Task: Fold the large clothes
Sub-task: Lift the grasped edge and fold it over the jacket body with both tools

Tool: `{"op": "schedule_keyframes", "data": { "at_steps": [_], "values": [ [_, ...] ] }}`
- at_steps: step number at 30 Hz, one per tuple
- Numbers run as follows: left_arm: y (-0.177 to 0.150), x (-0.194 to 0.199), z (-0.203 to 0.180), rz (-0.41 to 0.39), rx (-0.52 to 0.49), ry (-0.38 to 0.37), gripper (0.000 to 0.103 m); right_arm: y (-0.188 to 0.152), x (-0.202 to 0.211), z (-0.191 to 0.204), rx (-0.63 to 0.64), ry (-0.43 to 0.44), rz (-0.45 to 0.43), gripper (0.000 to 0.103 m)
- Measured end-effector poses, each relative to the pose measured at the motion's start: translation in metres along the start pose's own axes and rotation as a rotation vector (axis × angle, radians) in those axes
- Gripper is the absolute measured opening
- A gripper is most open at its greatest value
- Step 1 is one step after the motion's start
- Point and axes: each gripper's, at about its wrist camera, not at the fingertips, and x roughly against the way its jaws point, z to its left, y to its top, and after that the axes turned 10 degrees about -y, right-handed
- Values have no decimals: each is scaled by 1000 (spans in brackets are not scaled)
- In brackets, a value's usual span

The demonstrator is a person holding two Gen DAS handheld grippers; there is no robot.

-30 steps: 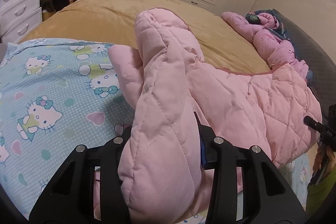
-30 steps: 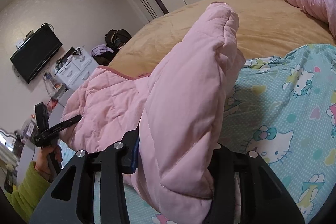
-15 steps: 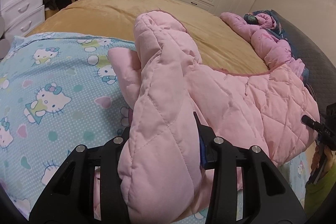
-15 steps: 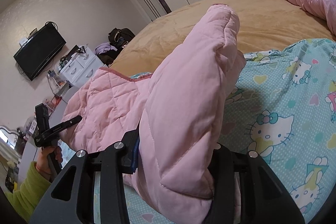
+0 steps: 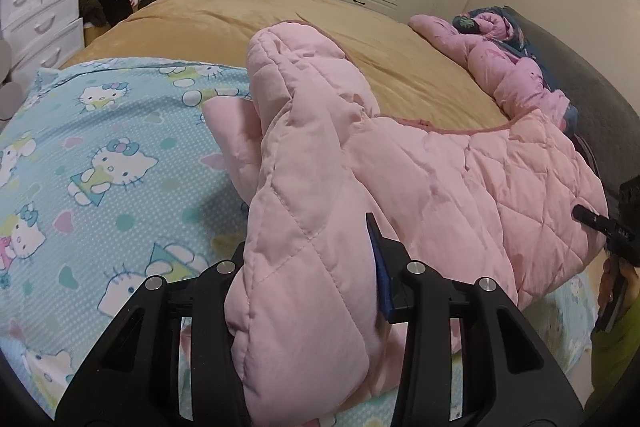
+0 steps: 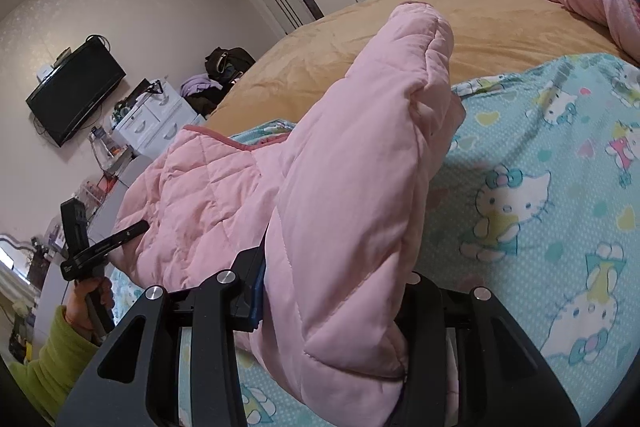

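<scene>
Two grippers each pinch a thick fold of the pink quilted jacket. The left gripper clamps a sleeve-like roll at 6 o'clock of its view; the right gripper does likewise at 6 o'clock of its own. The jacket lies on the cat-print sheet, its body spreading toward 3 o'clock in the left view, over the tan bedspread.

Your left gripper and right gripper both have their jaws clamped on thick pink padding, held low and level.
</scene>
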Motion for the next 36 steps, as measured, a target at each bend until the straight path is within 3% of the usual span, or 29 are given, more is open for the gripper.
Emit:
{"op": "schedule_keyframes", "data": {
  "at_steps": [16,25,36],
  "values": [
    [-28,23,9,29,-38,-2,33,-37,18,7,-36,-49,-31,39],
    [-38,30,7,20,-32,17,33,-49,22,-10,-79,-42,5,39],
    [-55,24,18,45,-14,46,33,-58,12,-28,-127,-112,37,44]
  ]
}}
